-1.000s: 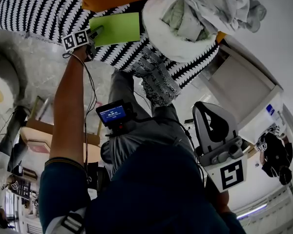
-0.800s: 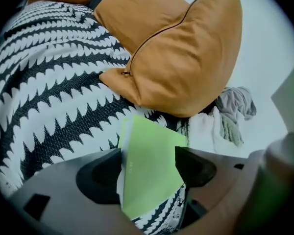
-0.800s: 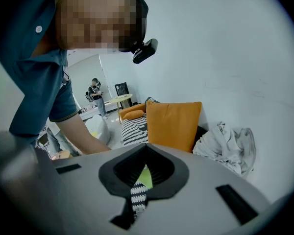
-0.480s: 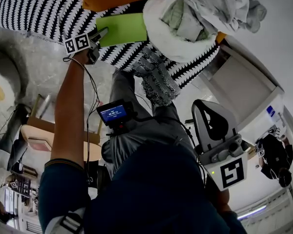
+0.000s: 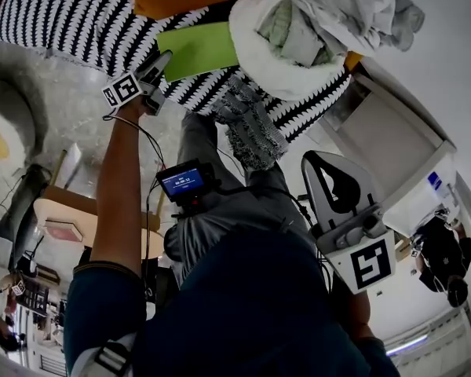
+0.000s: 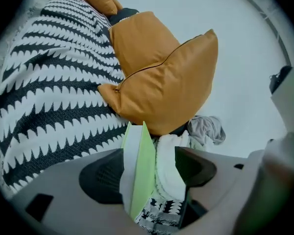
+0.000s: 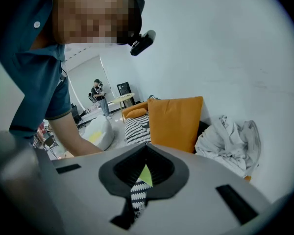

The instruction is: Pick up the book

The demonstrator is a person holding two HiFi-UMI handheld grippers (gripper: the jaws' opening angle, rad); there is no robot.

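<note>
Lift step: left tool point(image 5: 158, 65) clamps the near edge of the thin lime-green book point(image 5: 200, 49); the book juts ahead of it, above the black-and-white striped blanket point(image 5: 55, 22). Right tool point(image 7: 146, 164) closed, empty, well apart. Next, I'd judge: raise clear with a firm grip.

The person wears a dark blue short-sleeved shirt point(image 5: 235, 305) and grey trousers point(image 5: 220, 214) with a small blue-lit screen point(image 5: 180, 183) at the waist, while the pale grey left gripper point(image 5: 162, 60) and right gripper point(image 5: 323, 167) each carry a white black-marked cube point(image 5: 122, 89) behind black-padded jaws, a thin black cable point(image 5: 145, 132) running back from the left one.
</note>
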